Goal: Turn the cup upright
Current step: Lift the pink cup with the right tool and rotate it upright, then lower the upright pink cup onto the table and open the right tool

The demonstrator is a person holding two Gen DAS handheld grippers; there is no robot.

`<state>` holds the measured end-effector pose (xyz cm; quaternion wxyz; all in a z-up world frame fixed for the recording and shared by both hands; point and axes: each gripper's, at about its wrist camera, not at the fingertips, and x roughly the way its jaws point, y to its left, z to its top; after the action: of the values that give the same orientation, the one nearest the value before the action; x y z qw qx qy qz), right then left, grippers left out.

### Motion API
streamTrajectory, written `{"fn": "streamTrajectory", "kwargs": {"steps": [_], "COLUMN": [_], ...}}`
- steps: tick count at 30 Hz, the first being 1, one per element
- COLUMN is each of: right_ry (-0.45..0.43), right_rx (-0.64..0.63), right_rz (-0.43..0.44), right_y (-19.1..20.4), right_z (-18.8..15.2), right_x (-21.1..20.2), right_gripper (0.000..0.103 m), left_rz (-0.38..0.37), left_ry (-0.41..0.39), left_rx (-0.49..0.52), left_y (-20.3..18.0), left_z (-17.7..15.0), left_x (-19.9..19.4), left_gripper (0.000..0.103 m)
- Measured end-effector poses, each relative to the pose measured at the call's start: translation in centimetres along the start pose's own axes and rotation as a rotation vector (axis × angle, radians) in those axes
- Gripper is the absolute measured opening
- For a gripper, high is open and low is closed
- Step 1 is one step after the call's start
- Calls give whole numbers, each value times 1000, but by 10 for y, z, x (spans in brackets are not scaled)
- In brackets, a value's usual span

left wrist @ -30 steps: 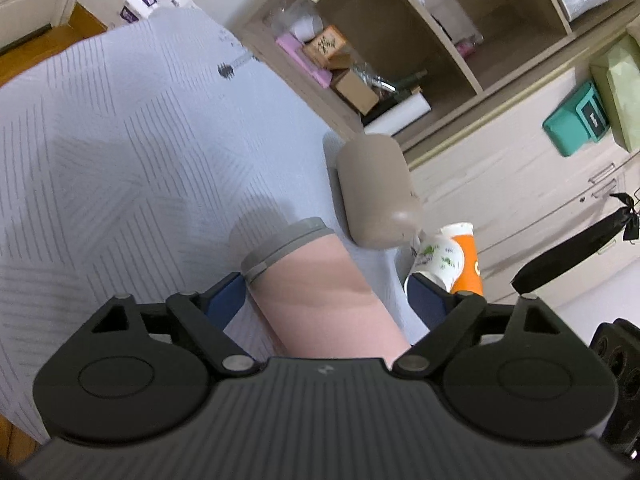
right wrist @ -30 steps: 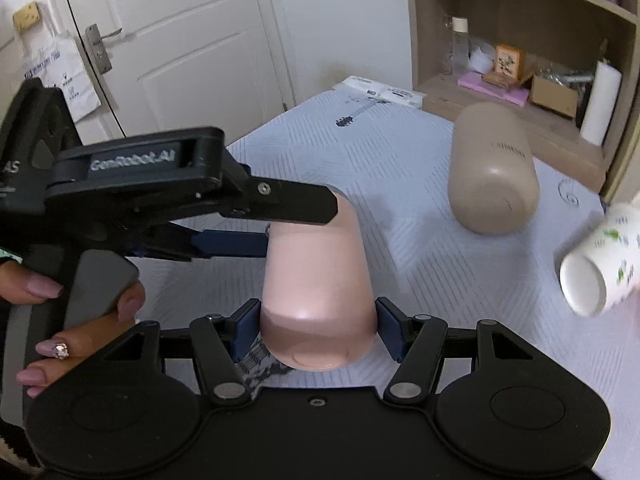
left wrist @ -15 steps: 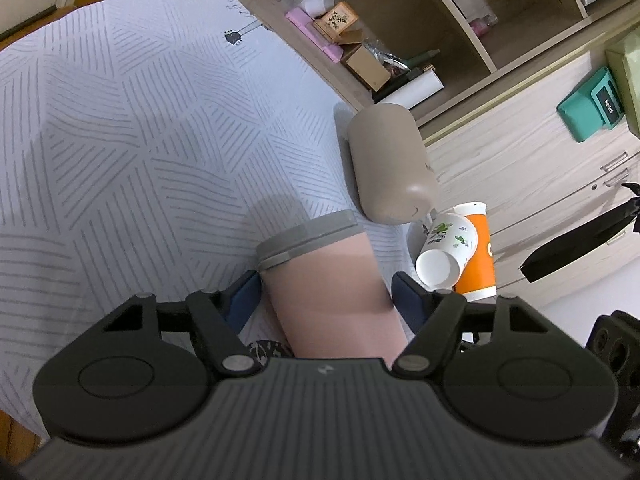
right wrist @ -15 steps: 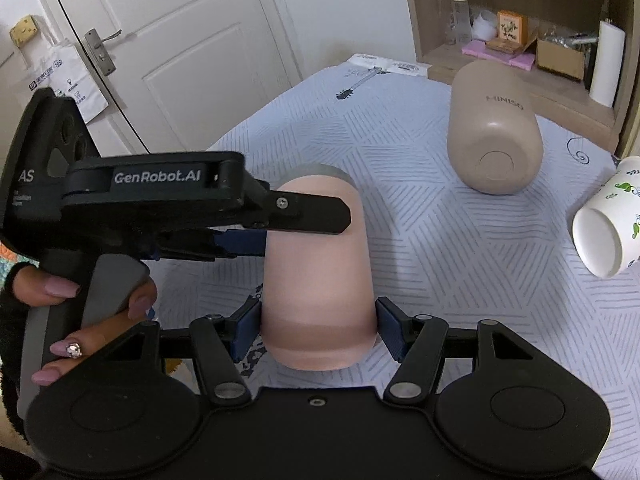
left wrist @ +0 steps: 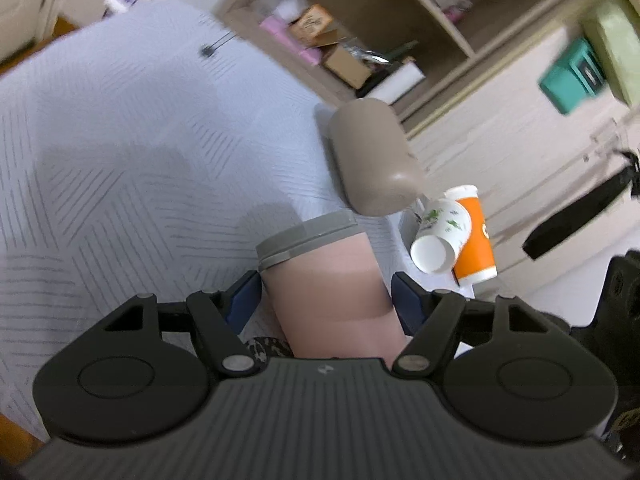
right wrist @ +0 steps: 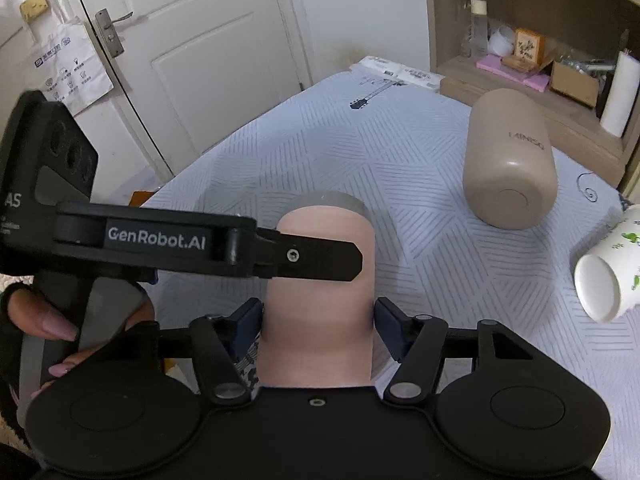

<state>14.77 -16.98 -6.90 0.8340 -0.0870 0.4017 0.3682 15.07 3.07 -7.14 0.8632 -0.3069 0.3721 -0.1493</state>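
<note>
A pink cup [left wrist: 332,288] with a grey rim band [left wrist: 308,236] is held between both grippers above the grey patterned bed [left wrist: 120,160]. My left gripper [left wrist: 326,296] is shut on the cup, blue pads on both sides. My right gripper [right wrist: 318,316] is shut on the same cup [right wrist: 324,280] nearer its base. The grey rim [right wrist: 332,200] points away from the right camera. The left gripper's finger [right wrist: 280,260] crosses the cup in the right wrist view.
A beige tumbler [right wrist: 510,176] lies on its side on the bed. A white paper cup [right wrist: 608,276] with green print lies at the bed's right edge, against an orange cup [left wrist: 476,236]. Wooden shelves [left wrist: 360,40] stand behind. A white door [right wrist: 180,60] is at left.
The pink cup has tilted further with both grippers still on it; its rim now points more up and away. The left wrist view has swung and is blurred.
</note>
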Motion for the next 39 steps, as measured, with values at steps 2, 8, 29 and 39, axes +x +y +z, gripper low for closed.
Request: {"fn": "streamTrajectory", "kwargs": {"steps": [2,8,29,39], "right_ry": [-16,-93,-301,-349], "right_rx": [1,21,-88,-123], "right_rz": [-7,-3,-155,-247], "right_y": [2,1,14,0], "right_z": [-4,-23,-69,-55], "right_x": [-5,-20,-40,-28], "right_gripper": [67,67,67,67], "left_rz": [6,38,64,47], "left_ry": [-24,-83,-127,-163], "left_rx": [65,264,534,652], "left_y": [-11,-42,-94,-103], "left_z": [-4,-21,-46,-32], "left_x": [-6,-18,-25,-11], "left_gripper": [68,67,67,63]}}
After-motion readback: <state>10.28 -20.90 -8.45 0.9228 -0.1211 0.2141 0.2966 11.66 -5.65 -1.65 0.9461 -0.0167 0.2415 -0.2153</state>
